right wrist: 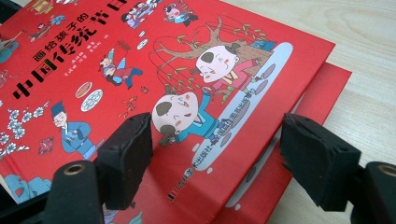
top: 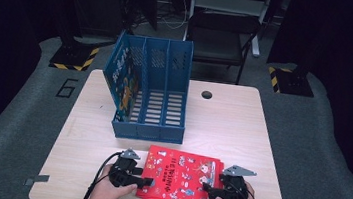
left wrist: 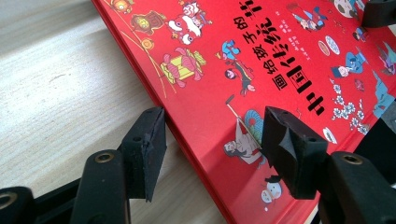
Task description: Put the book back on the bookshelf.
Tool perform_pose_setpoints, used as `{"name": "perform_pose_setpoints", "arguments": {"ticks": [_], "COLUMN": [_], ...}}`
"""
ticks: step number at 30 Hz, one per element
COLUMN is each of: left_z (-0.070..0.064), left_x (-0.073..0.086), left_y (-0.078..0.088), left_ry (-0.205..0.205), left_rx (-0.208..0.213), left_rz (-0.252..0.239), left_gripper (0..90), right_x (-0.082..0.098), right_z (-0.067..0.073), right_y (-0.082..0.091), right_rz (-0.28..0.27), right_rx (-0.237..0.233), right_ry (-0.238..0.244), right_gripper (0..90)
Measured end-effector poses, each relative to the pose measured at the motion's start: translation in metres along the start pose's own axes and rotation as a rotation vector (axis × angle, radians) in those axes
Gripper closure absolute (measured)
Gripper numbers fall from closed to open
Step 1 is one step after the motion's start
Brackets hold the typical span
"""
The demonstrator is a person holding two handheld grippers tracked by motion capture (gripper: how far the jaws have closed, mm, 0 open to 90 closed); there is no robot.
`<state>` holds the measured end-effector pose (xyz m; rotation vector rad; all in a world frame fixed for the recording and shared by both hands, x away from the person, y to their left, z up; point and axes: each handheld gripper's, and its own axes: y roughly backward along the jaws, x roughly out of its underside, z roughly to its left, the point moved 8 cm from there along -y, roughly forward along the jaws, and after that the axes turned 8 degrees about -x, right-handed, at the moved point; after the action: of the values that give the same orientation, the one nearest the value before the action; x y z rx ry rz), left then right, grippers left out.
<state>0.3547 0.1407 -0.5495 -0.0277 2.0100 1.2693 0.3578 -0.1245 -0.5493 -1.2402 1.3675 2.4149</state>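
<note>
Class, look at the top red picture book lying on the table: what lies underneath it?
Beneath the top red picture book, another red book's corner sticks out on the wooden table. How many lie below is covered.

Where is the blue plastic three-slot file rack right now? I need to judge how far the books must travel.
In the high view the blue plastic three-slot file rack stands mid-table, left of centre, directly behind the stack of red picture books at the near edge.
</note>
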Motion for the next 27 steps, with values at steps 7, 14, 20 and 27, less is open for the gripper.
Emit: {"name": "perform_pose_setpoints", "arguments": {"ticks": [7,14,20,27], "left_z": [0.0,0.003,0.009,0.011], "left_x": [0.002,0.002,0.002,0.003], "left_y": [0.001,0.002,0.004,0.004], "left_ry": [-0.006,0.011,0.032,0.044], "left_rx": [-0.009,-0.025,-0.041,-0.039], "left_rz": [0.004,-0.005,-0.02,-0.034], "left_gripper": [42.0,42.2,42.3,42.3], "right_x": [-0.001,-0.007,-0.016,-0.022], "right_z": [0.0,-0.001,-0.002,-0.002], "right_y": [-0.001,-0.007,-0.016,-0.021], "right_rz": [0.003,-0.013,-0.03,-0.03], "right_rx": [0.001,-0.004,-0.005,-0.001], "right_ry": [0.013,0.022,0.021,0.041], "right_gripper": [24.1,23.7,23.3,23.5]}}
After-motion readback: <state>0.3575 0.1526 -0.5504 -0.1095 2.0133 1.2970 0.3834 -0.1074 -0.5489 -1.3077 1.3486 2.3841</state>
